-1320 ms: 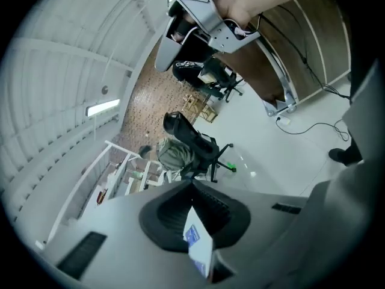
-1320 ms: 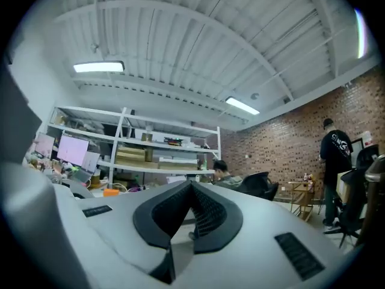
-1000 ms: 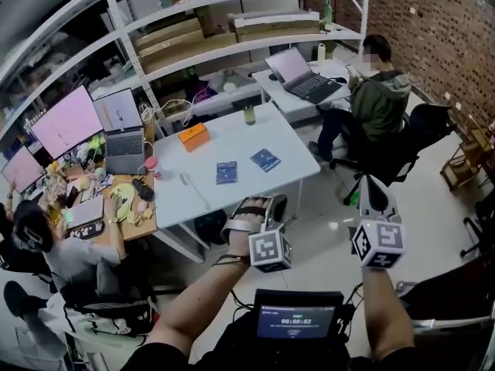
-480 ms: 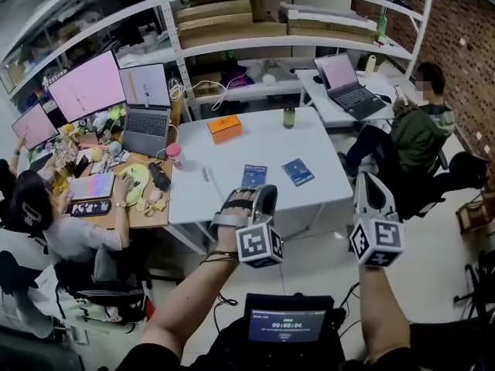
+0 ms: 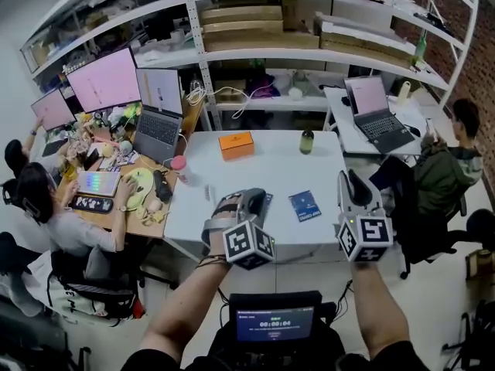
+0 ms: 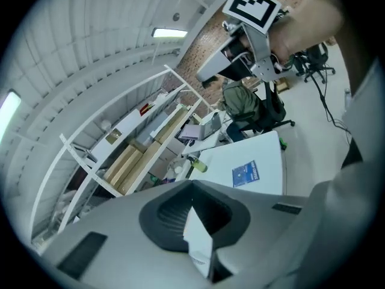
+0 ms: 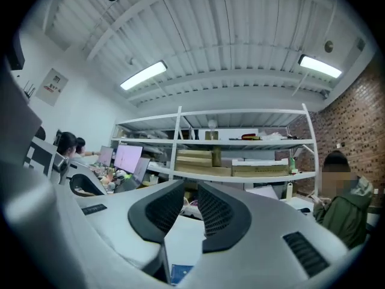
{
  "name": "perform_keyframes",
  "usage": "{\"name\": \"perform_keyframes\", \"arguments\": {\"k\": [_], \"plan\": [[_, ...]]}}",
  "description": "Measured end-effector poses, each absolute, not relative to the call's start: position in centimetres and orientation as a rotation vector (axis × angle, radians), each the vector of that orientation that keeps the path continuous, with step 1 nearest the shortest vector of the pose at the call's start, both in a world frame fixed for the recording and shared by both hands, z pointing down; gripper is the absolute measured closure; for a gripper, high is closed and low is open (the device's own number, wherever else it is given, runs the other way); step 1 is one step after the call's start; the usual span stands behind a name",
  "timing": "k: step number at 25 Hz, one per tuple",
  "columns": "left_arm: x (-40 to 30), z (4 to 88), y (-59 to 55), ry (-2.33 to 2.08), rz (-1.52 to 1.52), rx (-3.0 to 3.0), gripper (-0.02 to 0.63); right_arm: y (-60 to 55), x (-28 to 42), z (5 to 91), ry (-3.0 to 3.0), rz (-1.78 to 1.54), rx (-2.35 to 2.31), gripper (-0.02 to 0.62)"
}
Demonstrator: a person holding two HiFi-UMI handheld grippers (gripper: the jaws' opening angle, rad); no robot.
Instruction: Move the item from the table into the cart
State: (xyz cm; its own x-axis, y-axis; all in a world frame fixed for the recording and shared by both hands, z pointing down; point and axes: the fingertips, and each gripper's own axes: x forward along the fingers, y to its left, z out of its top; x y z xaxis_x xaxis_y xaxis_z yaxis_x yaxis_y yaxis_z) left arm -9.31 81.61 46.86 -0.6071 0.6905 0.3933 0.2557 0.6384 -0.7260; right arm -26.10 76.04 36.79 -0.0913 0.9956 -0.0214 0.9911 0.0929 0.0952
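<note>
Hovering at the near edge of the desk (image 5: 263, 157), both empty: left tongs (image 5: 249, 198) fully closed, right tongs (image 5: 348, 181) just parted slightly. Blue booklet (image 5: 305, 205) flat on desk, ahead between both, long axis pointing away; judged marginally nearer right tongs.

counted 1 white table (image 5: 255, 172). on it were 1 orange box (image 5: 236, 144), 1 dark bottle (image 5: 307, 141), 1 pink cup (image 5: 179, 166) & 2 blue booklets (image 5: 305, 205) (image 5: 266, 199), 1 of them mostly hidden. around it were 2 open laptops (image 5: 158, 114) (image 5: 375, 113), 2 pink-lit monitors (image 5: 104, 79) (image 5: 52, 108), 2 keyboards (image 5: 97, 182) (image 5: 87, 203) & 3 seated ppl (image 5: 73, 234) (image 5: 15, 159) (image 5: 441, 180): 2 at the left desk, 1 at the right.
</note>
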Motion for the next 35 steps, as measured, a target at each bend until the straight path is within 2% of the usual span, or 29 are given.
{"name": "perform_keyframes", "arguments": {"k": [6,8,10,12,15,17,20,22,24,28,29,35], "plan": [[-12.8,47.2,87.2,-2.226,0.674,-0.775,0.604,83.5,-29.3,38.7,2.203,0.121,2.201,0.523],[-13.5,48.0,89.6,-2.280,0.588,-0.774,0.604,86.3,-29.7,39.7,2.196,0.141,2.258,0.433],[-14.0,48.6,92.3,-2.338,0.478,-0.788,0.586,89.1,-29.9,41.1,2.208,0.156,2.320,0.378],[-14.2,49.1,94.8,-2.429,0.262,-0.789,0.577,91.6,-30.0,43.0,2.232,0.207,2.366,0.368],[-14.0,49.9,99.0,-2.502,0.024,-0.826,0.577,95.3,-30.2,46.7,2.257,0.363,2.416,0.368],[-14.1,51.3,101.4,-2.508,-0.034,-0.834,0.577,97.5,-30.4,49.7,2.268,0.473,2.468,0.313],[-15.0,54.0,103.6,-2.515,-0.185,-0.798,0.577,99.8,-31.0,54.6,2.317,0.596,2.528,0.313],[-16.3,55.5,104.1,-2.514,-0.302,-0.747,0.528,100.7,-31.1,58.1,2.345,0.671,2.650,0.312],[-17.9,56.8,104.4,-2.501,-0.385,-0.724,0.528,100.9,-30.9,62.1,2.329,0.789,2.815,0.269],[-20.2,60.1,104.9,-2.418,-0.481,-0.749,0.528,100.6,-31.5,68.0,2.311,1.021,2.924,0.244],[-20.7,61.2,105.0,-2.396,-0.508,-0.749,0.528,100.5,-31.6,69.3,2.292,1.088,2.936,0.189],[-23.6,67.8,106.2,-2.278,-0.686,-0.783,0.523,100.1,-33.9,77.9,2.214,1.499,2.930,0.181]]}}
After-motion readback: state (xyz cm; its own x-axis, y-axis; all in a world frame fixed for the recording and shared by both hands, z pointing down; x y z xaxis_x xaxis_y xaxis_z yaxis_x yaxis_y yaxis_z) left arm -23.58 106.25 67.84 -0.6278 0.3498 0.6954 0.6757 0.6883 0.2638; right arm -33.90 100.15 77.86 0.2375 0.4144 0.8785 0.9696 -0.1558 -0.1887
